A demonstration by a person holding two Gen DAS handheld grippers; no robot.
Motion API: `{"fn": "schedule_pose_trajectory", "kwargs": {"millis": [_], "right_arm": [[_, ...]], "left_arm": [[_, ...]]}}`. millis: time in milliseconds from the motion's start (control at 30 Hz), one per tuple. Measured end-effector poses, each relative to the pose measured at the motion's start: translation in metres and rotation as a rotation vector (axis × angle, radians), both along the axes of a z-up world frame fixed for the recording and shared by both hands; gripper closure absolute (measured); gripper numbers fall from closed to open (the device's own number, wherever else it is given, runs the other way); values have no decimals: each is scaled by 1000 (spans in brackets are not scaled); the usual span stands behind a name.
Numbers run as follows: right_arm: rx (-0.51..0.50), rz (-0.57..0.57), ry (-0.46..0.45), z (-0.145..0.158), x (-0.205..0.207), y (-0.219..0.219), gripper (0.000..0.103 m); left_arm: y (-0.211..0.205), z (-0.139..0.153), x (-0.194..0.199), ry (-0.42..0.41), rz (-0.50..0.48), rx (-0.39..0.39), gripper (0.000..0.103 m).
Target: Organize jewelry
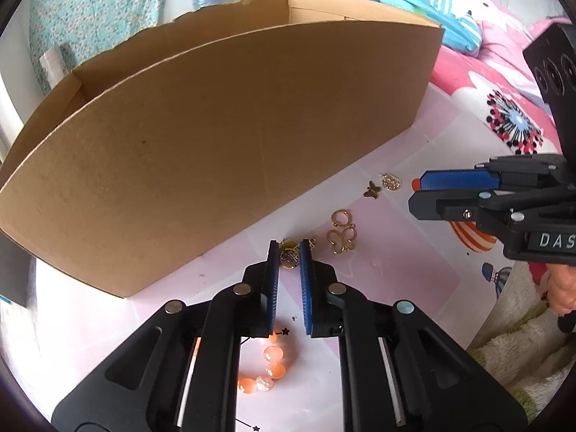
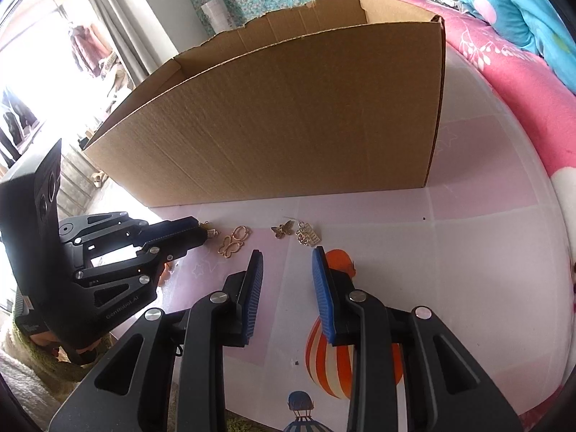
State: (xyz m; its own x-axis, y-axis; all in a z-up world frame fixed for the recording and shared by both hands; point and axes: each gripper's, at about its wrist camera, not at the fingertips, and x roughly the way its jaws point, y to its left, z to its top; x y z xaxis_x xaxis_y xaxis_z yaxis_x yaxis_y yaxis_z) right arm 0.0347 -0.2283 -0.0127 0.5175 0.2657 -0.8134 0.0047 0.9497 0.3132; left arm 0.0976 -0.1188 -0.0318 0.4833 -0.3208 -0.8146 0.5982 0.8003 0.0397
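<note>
Small gold jewelry lies on the pink table in front of a big cardboard box point(image 1: 216, 136). My left gripper point(image 1: 289, 252) has its jaws a narrow gap apart around a round gold pendant point(image 1: 289, 258) with a yellow bit; I cannot tell if it grips it. Beside it lie a gold ring-and-butterfly outline piece point(image 1: 341, 234), a small butterfly charm point(image 1: 372, 189) and a gold cluster charm point(image 1: 391, 181). An orange bead bracelet point(image 1: 268, 363) lies under the left gripper. My right gripper point(image 2: 286, 255) is open and empty, just short of the butterfly charm point(image 2: 282, 231) and cluster charm point(image 2: 307, 236).
The box point(image 2: 280, 115) is open on top and stands right behind the jewelry. A bed with pink bedding point(image 2: 511, 82) and a blue pillow lies to the right. The table mat shows a striped balloon print point(image 2: 324, 356). A fluffy rug point(image 1: 518, 356) lies below the table edge.
</note>
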Motion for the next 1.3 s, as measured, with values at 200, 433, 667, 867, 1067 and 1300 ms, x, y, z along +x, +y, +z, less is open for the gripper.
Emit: {"fn": "schedule_pose_trajectory", "kwargs": {"millis": [200,433,667,867,1067,1300], "right_arm": [[-1,0,-4,1,-3,-3,75],[2,4,-6,2,-4,-3,75],[-5,64,-24,6,-1,9,75],[-26,123,-24,5,7,23,75],[-70,132,-25,5,21,31,75],[-127,156,-15,0,31,46,83]], "left_arm": [[0,3,-5,-13,-1,0,93],[12,13,-13,3,26,-57,93],[19,4,-17,40,46,-65,93],[21,3,-17,28,40,-65,93],[24,2,-16,29,36,-80,93],[28,2,-14,33,36,-99,93]]}}
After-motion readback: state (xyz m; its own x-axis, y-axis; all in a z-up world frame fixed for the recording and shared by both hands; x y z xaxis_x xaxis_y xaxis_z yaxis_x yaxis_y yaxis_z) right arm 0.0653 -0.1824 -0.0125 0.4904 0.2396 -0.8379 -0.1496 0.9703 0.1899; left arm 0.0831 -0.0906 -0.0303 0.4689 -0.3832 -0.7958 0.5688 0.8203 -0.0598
